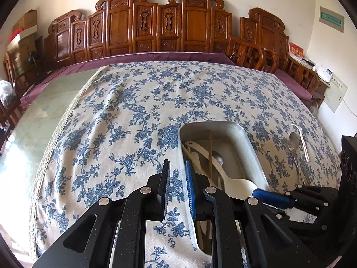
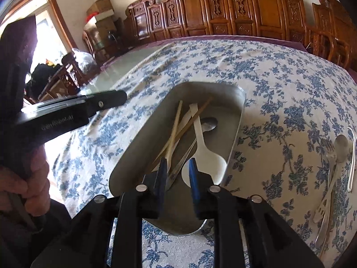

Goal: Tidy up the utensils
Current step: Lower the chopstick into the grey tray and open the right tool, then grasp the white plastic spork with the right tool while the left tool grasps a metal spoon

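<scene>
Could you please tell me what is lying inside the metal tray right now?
Inside the metal tray lie a white plastic spoon, a metal spoon, wooden chopsticks and a pale flat utensil. The right gripper hides their near ends.

The left gripper (image 2: 107,99) body reads, faintly, "GenRobot.AI"; wall signs are illegible.

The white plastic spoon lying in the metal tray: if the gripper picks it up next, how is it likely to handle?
The white plastic spoon looks thin and probably light. Its glossy surface may slip between the pads. It lies partly across a metal spoon and beside chopsticks in the tray, so lifting it could nudge those.
</scene>
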{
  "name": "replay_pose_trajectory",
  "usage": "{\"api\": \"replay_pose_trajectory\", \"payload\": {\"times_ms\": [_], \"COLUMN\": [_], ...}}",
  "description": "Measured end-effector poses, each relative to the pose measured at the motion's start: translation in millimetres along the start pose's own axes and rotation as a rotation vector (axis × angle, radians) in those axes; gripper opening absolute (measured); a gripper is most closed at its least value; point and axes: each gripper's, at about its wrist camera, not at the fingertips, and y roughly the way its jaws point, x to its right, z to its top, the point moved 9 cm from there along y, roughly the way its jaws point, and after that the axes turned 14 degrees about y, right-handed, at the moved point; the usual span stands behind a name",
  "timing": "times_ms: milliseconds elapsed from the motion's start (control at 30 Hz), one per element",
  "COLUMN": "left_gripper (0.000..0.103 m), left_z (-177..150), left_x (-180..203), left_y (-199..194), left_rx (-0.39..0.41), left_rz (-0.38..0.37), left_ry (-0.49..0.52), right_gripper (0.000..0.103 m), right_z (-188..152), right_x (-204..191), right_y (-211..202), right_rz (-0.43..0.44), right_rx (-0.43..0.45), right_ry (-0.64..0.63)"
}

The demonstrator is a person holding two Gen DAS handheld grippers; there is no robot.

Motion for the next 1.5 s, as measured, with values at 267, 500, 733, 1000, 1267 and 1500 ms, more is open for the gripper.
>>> {"api": "replay_pose_trajectory", "payload": {"times_ms": [267, 500, 733, 1000, 1267, 1500], "left_gripper": [0.013, 0.03, 0.055, 0.073, 0.074, 0.074], "left_z": [5.7, 13.6, 19.0, 25.5, 30.0, 32.2], "left_x": [15.7, 42.4, 73.0, 97.6, 124.7, 149.5], "left_y": [-0.3, -1.4, 0.9, 3.8, 1.3, 1.3], "left_rx": [0.013, 0.039, 0.057, 0.067, 0.074, 0.066], "left_rz": [-0.021, -0.055, -0.077, -0.075, -0.082, -0.095], "left_ry": [0.013, 0.05, 0.099, 0.147, 0.176, 0.195], "right_gripper": [0.023, 0.023, 0.023, 0.033, 0.033, 0.033], "right_z": [5.0, 14.0, 35.3, 50.1, 58.7, 67.1], "right_x": [8.3, 60.9, 153.2, 239.0, 282.4, 303.0], "right_y": [-28.3, -66.9, -96.3, -92.3, -61.6, -43.8], "right_rz": [-0.004, -0.109, -0.286, -0.379, -0.421, -0.454], "right_rx": [0.041, 0.105, 0.164, 0.154, 0.128, 0.105], "right_ry": [-0.046, -0.074, -0.05, 0.048, 0.098, 0.115]}}
